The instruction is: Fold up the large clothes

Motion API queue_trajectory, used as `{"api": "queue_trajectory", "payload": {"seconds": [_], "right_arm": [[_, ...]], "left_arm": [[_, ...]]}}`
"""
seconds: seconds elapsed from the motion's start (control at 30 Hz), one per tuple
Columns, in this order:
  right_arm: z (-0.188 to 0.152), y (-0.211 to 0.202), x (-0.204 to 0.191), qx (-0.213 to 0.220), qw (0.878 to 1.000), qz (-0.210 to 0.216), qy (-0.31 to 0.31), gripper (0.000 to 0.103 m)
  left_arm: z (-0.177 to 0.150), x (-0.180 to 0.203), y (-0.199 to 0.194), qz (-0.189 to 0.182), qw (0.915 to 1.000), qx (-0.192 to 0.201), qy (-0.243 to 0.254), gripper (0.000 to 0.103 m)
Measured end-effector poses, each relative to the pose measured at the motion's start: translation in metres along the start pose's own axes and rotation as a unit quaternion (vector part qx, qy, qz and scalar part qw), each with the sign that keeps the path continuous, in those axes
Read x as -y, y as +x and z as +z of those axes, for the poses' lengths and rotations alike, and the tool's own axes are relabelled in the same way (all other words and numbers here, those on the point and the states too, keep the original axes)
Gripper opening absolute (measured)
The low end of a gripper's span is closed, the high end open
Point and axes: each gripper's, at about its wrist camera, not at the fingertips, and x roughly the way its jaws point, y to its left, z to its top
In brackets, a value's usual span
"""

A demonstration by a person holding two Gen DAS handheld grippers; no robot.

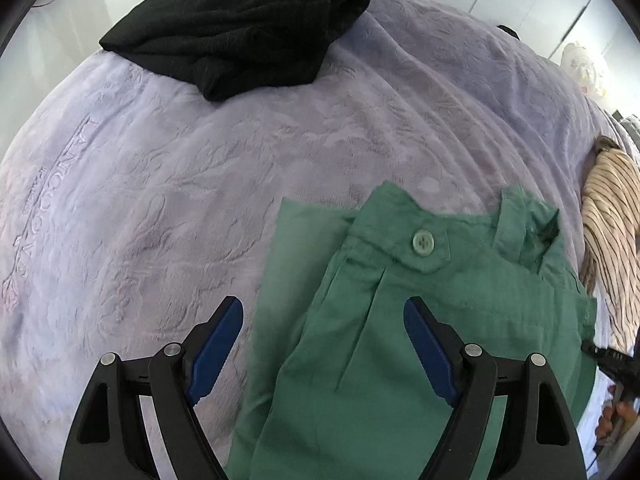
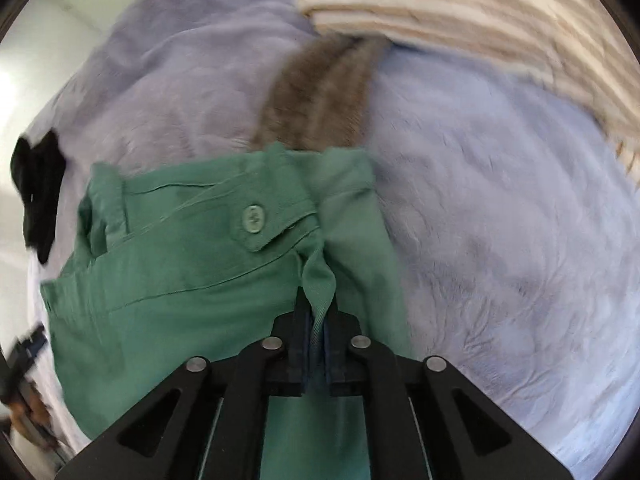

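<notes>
Here, the green cotton trousers lie on the lilac embossed plush blanket; the right gripper fingers pinch a waistband fold, the left gripper fingers spread wide above, holding nothing.

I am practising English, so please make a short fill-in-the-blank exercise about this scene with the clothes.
1. The right gripper is shut on a fold of the ____ garment.
2. The left gripper has its jaws ____.
3. The black garment lies on the ____ blanket.

Missing words: green; open; lavender
</notes>
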Motion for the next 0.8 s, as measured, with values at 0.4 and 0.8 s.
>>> {"api": "queue_trajectory", "payload": {"seconds": [0.4, 0.8], "right_arm": [[-0.139, -0.061, -0.042, -0.072, 0.971, 0.23, 0.01, 0.06], [-0.226, 0.042, -0.107, -0.125, 0.937, 0.281, 0.168, 0.052]], "left_arm": [[-0.094, -0.05, -0.043, -0.072, 0.9942, -0.071, 0.036, 0.084], [-0.113, -0.047, -0.023, -0.115, 0.9875, -0.103, 0.034, 0.005]]}}
